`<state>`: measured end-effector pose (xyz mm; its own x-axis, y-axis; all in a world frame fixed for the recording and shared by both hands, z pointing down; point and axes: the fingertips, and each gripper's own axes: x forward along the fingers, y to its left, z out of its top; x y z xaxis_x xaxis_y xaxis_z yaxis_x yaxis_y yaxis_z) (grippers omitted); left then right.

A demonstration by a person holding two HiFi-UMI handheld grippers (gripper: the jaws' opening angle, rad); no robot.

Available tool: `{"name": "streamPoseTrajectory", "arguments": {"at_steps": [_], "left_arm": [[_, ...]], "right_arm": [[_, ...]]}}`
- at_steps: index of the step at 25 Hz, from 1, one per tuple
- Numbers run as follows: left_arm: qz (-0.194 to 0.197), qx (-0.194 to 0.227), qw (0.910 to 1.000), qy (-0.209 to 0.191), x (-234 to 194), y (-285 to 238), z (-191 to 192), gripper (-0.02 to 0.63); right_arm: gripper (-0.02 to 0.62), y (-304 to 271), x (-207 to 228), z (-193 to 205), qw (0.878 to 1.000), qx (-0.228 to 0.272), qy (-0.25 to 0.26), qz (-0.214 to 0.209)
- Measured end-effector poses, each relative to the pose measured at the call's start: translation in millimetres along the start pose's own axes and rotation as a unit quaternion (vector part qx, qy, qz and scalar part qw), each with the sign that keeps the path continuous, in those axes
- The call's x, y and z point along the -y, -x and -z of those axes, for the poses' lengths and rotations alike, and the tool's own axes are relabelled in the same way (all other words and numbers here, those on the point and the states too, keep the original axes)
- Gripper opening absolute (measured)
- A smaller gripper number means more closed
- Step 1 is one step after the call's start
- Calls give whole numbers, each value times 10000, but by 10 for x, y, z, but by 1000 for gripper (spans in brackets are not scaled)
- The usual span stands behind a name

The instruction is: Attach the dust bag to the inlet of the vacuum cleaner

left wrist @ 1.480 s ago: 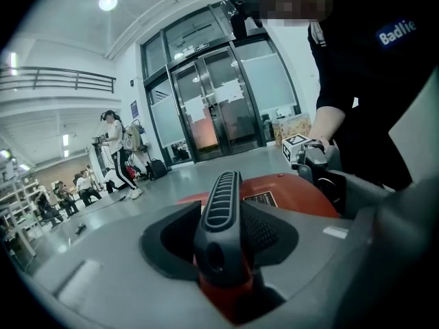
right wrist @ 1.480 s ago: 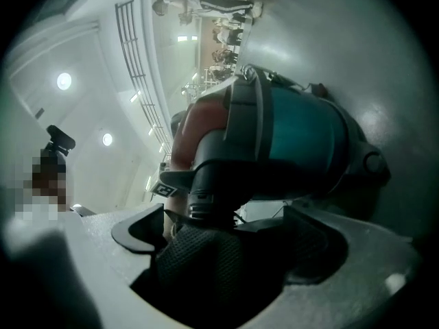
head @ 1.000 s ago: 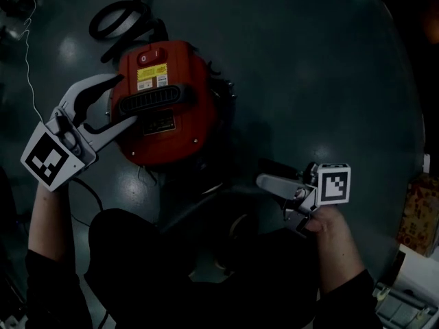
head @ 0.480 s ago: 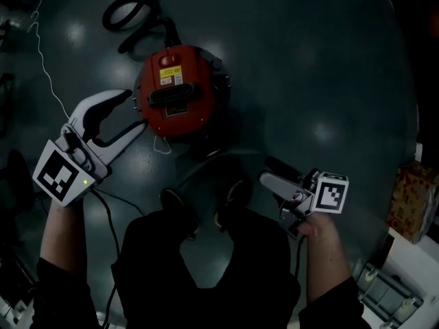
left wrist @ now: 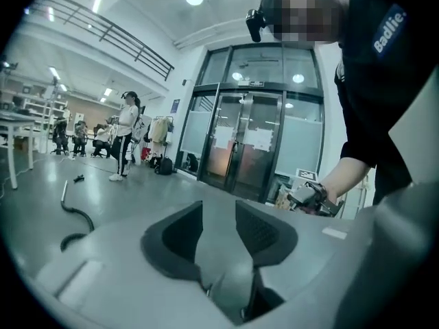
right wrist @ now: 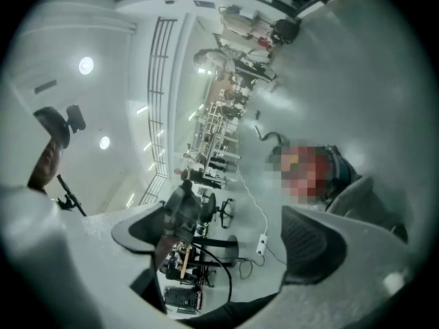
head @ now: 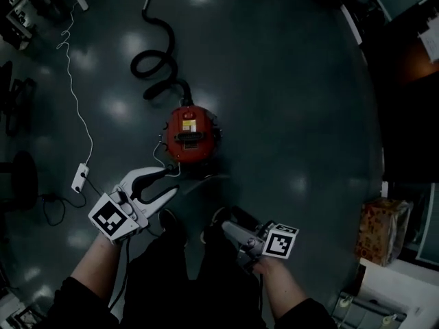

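Both tongs have risen high above the dark floor (head: 295, 81) as the person stood. At near left, the left tongs (head: 169, 182) have just been narrowing but stand apart, holding nothing. Beyond them the red vacuum cleaner (head: 191, 134) sits on the floor, its black hose (head: 159, 67) curling far left. At near right, the right tongs (head: 228, 227) are spread wide, empty.

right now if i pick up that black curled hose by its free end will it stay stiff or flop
Probably floppy: the black curled hose lies in loose bends on the floor. It would likely sag, and may tug the round red vacuum cleaner it joins.
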<state>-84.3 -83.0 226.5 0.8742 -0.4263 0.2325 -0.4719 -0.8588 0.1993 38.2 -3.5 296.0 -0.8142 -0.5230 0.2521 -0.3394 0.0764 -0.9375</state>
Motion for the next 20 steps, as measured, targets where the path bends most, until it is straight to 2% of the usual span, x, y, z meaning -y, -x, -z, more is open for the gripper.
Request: {"name": "streamPoseTrajectory", "arguments": {"at_steps": [2, 5, 8, 11, 13, 15, 18, 20], "left_arm": [[-24, 102, 9995, 306, 216, 219, -182, 141], [76, 215, 9985, 491, 557, 476, -382, 124], [135, 248, 9987, 426, 874, 630, -521, 107], [-17, 332, 9989, 321, 1191, 751, -590, 85], [-230, 430, 9983, 307, 1413, 815, -653, 64], [-532, 550, 9961, 447, 1656, 867, -716, 44], [-966, 735, 9890, 842, 2073, 894, -716, 3], [-1097, 732, 9873, 882, 2330, 866, -664, 2]], "right_arm": [[525, 78, -463, 147, 10000, -36, 53, -41], [525, 185, -977, 300, 9993, -83, 358, -52], [522, 245, -1257, 375, 9954, -88, 951, -84], [503, 295, -1504, 486, 9862, -240, 1597, -373], [426, 375, -1625, 562, 9776, -343, 1975, -645], [386, 535, -1666, 648, 9698, -436, 2225, -904], [201, 912, -1720, 714, 9603, -431, 2461, -1238], [179, 1141, -1744, 730, 9552, -403, 2593, -1367]]}}
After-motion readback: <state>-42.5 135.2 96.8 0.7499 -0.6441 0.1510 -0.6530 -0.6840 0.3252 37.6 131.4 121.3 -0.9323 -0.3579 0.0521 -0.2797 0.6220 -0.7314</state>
